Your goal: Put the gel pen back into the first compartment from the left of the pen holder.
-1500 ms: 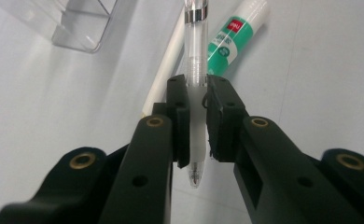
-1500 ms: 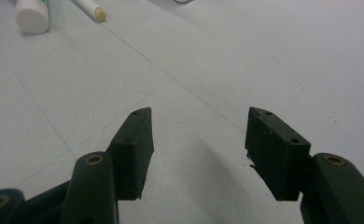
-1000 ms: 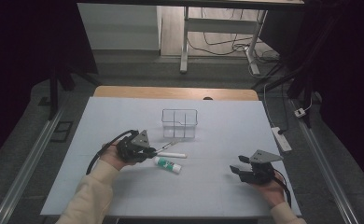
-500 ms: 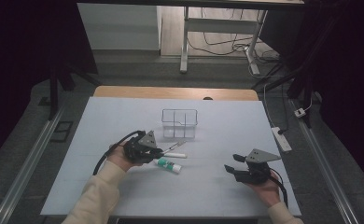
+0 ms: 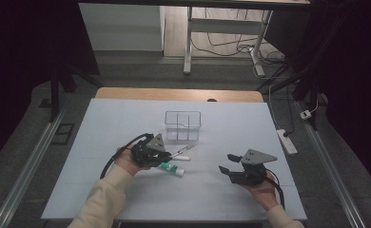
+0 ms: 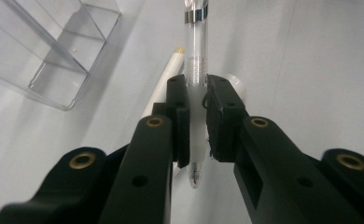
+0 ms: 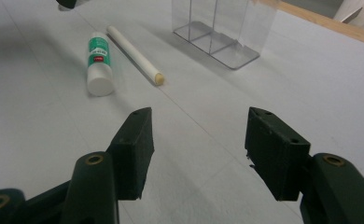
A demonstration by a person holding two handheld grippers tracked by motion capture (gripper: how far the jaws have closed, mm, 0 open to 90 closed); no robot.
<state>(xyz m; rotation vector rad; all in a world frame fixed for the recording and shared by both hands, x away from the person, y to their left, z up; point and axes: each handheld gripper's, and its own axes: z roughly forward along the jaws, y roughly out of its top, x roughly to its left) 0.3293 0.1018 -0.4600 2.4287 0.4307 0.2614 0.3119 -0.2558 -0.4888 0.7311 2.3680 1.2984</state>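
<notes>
My left claw point(image 6: 196, 109) pinches the clear pen point(image 6: 195, 60) mid-barrel, with the clear organizer point(image 6: 49, 51) just ahead and to its left. I'd tip the pen upright before lowering it into a compartment. My right claw point(image 7: 196, 149) hangs spread and empty.

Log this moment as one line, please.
left gripper: shut on pen | right gripper: open, nothing between | glue stick, white stick: on table | organizer: no items seen inside

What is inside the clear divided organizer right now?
Nothing shows inside the clear organizer; its compartments look empty through the walls. The pen is clamped in the left gripper, outside it. The right gripper view cuts off its top.
</notes>
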